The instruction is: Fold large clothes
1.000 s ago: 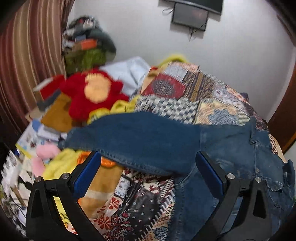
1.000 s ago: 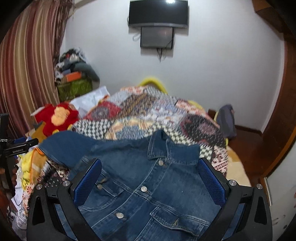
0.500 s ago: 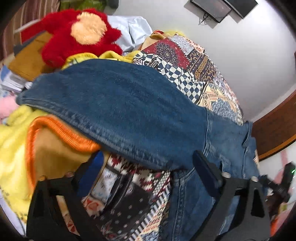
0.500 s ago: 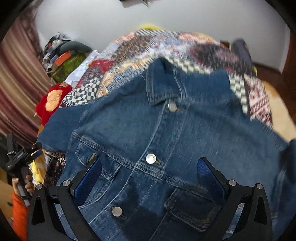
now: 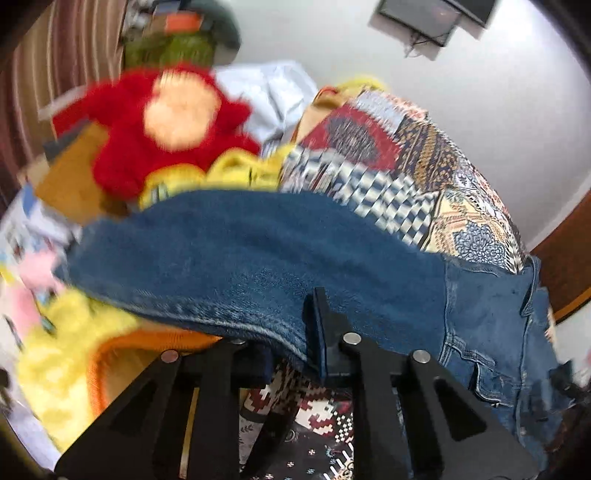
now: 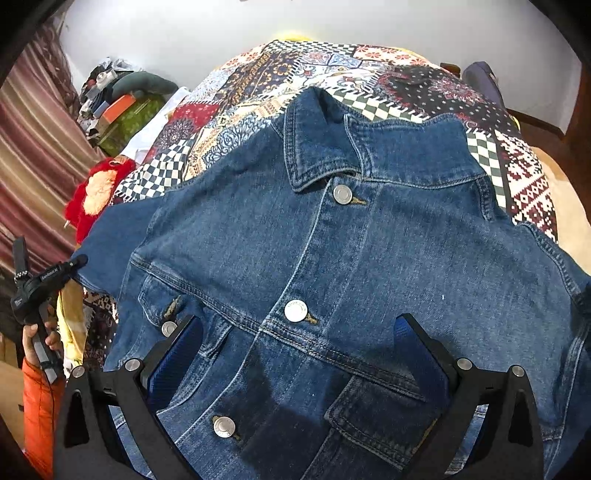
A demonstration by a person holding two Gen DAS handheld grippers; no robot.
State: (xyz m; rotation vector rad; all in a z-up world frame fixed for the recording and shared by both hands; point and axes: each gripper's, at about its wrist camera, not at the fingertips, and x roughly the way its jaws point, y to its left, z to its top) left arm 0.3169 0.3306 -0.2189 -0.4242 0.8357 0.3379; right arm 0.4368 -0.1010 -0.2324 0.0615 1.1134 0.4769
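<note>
Left wrist: hand-held gripper (image 5: 295, 354) on sleeve (image 5: 229, 266)

Home bedroom: patchwork bedspread (image 6: 388, 79), striped curtain (image 6: 33, 155), red plush toy (image 5: 162, 125), wall-mounted TV (image 5: 436, 14).

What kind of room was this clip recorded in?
Most likely a home bedroom. A denim jacket lies spread on a bed under a patchwork quilt; a red plush toy sits among piled clothes at its side, and a striped curtain hangs along one wall.
</note>
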